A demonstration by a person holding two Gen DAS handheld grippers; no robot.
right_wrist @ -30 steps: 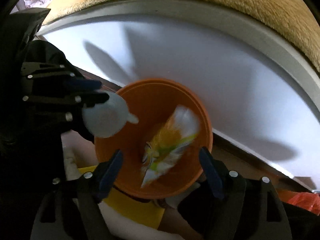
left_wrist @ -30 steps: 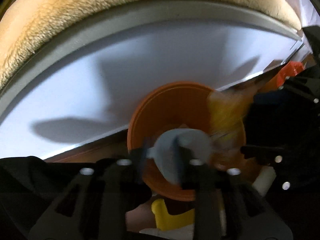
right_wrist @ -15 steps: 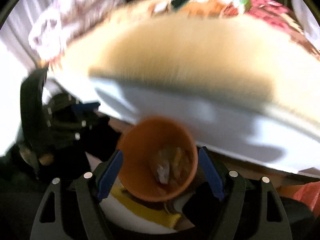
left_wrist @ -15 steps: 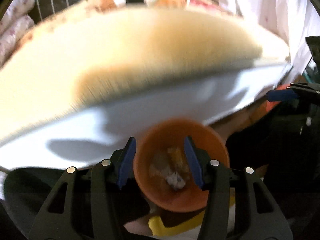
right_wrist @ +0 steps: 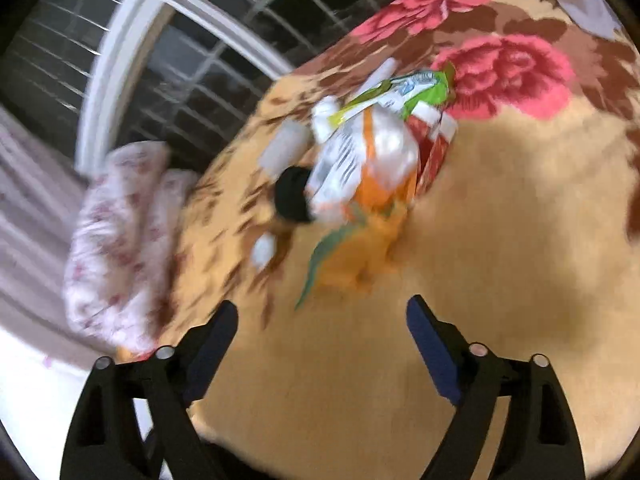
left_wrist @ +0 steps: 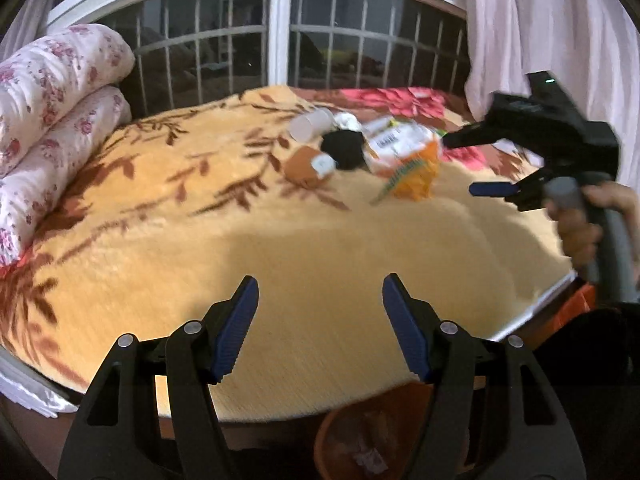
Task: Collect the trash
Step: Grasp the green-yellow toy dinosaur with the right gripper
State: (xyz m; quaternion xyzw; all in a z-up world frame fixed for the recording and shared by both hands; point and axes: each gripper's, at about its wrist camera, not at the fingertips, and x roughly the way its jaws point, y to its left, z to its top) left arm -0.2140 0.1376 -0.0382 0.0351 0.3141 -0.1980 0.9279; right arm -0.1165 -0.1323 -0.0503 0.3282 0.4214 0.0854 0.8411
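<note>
A heap of trash lies far back on the yellow blanket (left_wrist: pixel 280 248): an orange-and-white snack bag (left_wrist: pixel 404 152), a black lump (left_wrist: pixel 344 148), a brown cup (left_wrist: pixel 308 166) and a white cup (left_wrist: pixel 310 124). An orange bin (left_wrist: pixel 372 440) with scraps inside stands below the bed edge. My left gripper (left_wrist: pixel 320 320) hovers over the near blanket, jaws opening, nothing between them. My right gripper (right_wrist: pixel 322 356) is tilted over the blanket short of the snack bag (right_wrist: pixel 360 168), jaws opening and empty; it also shows in the left wrist view (left_wrist: pixel 476 164), held by a hand (left_wrist: pixel 580 220).
Rolled floral bedding (left_wrist: pixel 52 120) lies at the left end of the bed. A barred window (left_wrist: pixel 280 36) stands behind it and a pale curtain (left_wrist: pixel 552 28) hangs at the right. The blanket's far corner has red flowers (right_wrist: pixel 500 72).
Both grippers rose from over the orange bin to above the bed. The pale cup and the yellow wrapper dropped into the bin. Both jaws widened, and the right gripper rolled.
</note>
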